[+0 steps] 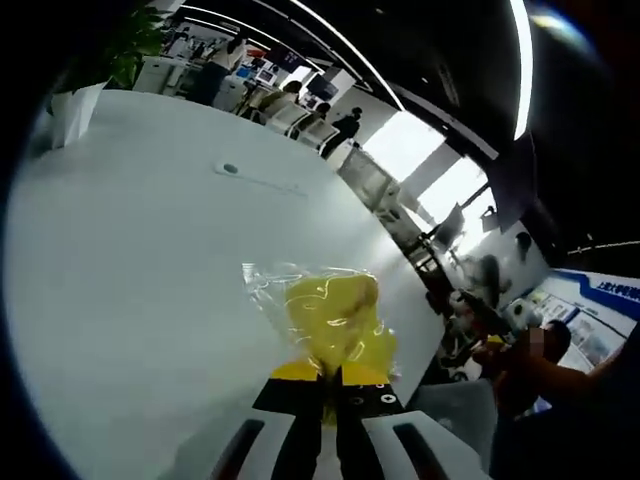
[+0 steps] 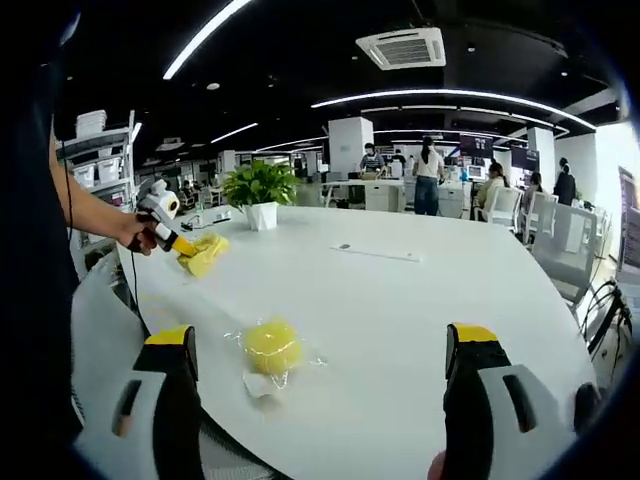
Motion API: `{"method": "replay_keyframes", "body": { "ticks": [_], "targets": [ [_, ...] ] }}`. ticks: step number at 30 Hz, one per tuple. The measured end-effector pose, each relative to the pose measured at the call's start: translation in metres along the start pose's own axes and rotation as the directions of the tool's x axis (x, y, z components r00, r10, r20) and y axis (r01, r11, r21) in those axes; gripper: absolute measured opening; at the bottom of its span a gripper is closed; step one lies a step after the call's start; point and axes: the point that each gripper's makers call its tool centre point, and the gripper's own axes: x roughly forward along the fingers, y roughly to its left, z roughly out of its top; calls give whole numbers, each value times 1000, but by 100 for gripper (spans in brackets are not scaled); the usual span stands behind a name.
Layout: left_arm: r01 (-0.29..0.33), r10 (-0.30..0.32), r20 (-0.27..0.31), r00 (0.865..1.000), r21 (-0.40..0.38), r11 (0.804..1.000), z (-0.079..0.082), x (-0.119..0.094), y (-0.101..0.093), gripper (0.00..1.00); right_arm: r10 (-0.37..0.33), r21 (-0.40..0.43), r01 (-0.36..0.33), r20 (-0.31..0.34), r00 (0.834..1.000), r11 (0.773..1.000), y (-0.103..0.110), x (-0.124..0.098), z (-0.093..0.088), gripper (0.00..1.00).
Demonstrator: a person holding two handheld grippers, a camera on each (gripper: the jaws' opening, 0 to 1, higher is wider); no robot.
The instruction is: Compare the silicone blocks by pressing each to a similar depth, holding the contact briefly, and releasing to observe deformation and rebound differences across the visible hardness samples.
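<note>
in the left gripper view, the left gripper [image 1: 327, 378] has its yellow-tipped jaws drawn together on the near edge of a yellow silicone block in a clear plastic bag [image 1: 332, 318], which hangs just above the white table [image 1: 130, 250]. in the right gripper view, the right gripper [image 2: 320, 345] stands with its jaws spread wide apart and nothing between them, and a second bagged yellow block [image 2: 272, 348] lies on the table [image 2: 420, 300] just beyond, nearer the left-hand jaw and touching neither. farther across that table, at its left edge, a person's hand [image 2: 137, 233] holds the left gripper [image 2: 186, 250] clamped on the first bagged block [image 2: 205, 253]. behind it a potted green plant [image 2: 260, 190] sits on the tabletop, and past that people stand among desks under long ceiling lights in an open office.
</note>
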Motion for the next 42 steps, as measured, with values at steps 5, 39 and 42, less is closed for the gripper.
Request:
{"method": "replay_keyframes", "body": {
  "ticks": [5, 39, 42],
  "targets": [
    [-19, 19, -28, 999, -12, 1000, -7, 9, 17, 1, -1, 15, 1, -19, 1000, 1000, 0, -1, -4, 97],
    [-96, 73, -118, 990, -196, 976, -39, 37, 76, 2, -2, 56, 4, -45, 999, 998, 29, 29, -7, 97],
    [-92, 65, -145, 987, -192, 977, -42, 43, 71, 2, -1, 56, 4, -57, 998, 998, 31, 30, -11, 97]
  ]
}}
